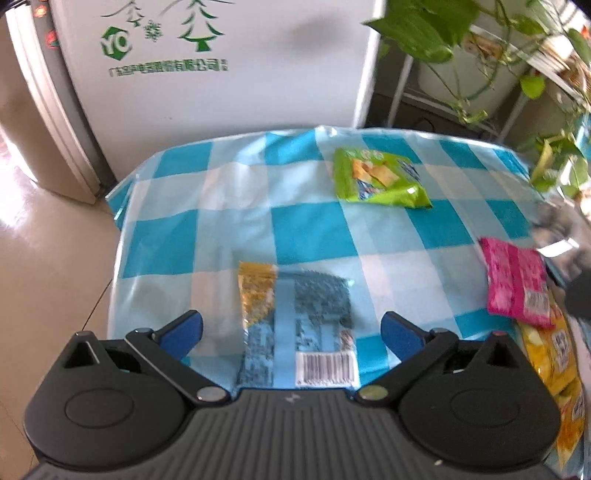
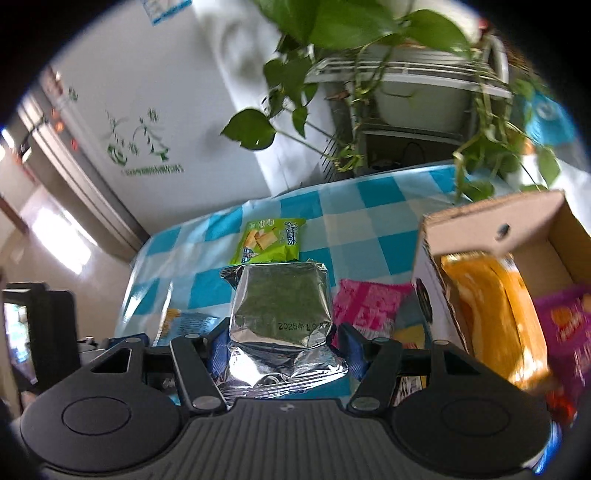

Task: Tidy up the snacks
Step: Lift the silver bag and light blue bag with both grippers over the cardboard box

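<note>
Right gripper (image 2: 282, 352) grips a silver foil snack packet (image 2: 282, 314) above the checkered tablecloth (image 2: 369, 221), beside the cardboard box (image 2: 491, 229); left gripper (image 1: 293, 334) stands open over a blue packet (image 1: 303, 325).

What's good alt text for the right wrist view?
The right gripper clamps a crinkled silver foil snack packet above a blue-and-white checked tablecloth. An open cardboard box on the right holds orange and purple snack bags; a green packet and a pink packet lie on the cloth, with a leafy plant behind.
</note>
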Demonstrator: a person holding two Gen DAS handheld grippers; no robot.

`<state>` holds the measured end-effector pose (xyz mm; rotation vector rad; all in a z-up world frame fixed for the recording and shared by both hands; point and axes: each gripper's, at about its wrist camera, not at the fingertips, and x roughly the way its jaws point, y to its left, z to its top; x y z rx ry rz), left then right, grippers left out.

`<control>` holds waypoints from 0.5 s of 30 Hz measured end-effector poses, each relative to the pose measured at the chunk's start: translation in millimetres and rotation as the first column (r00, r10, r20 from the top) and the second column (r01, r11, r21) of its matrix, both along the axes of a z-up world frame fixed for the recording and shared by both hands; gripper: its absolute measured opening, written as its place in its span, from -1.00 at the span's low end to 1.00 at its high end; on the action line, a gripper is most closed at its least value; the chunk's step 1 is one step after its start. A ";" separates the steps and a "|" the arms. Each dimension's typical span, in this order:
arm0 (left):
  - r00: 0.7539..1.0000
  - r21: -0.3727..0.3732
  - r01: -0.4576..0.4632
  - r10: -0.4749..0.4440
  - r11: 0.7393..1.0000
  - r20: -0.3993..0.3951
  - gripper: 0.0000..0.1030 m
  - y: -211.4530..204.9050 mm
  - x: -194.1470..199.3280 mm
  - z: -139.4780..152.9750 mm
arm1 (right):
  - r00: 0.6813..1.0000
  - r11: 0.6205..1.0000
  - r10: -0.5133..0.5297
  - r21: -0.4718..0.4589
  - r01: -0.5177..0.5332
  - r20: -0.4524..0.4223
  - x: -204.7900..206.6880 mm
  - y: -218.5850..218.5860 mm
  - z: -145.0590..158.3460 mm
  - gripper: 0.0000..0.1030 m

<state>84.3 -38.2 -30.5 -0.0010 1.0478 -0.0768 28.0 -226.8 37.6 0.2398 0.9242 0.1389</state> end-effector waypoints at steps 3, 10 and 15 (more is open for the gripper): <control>1.000 -0.005 -0.016 0.016 1.000 -0.013 0.87 2.8 3.1 -2.2 | 1.000 0.999 -0.019 0.027 0.019 0.012 -8.2 -3.5 4.4 0.30; 1.000 -0.023 0.002 -0.002 1.000 0.025 0.17 8.7 2.5 5.2 | 1.000 0.999 -0.028 0.036 0.028 -0.002 -3.3 -4.3 1.7 0.30; 1.000 -0.065 0.001 0.001 0.998 0.031 -0.04 15.6 -0.6 9.7 | 1.000 1.000 -0.004 0.026 0.004 -0.004 -2.3 3.6 0.3 0.30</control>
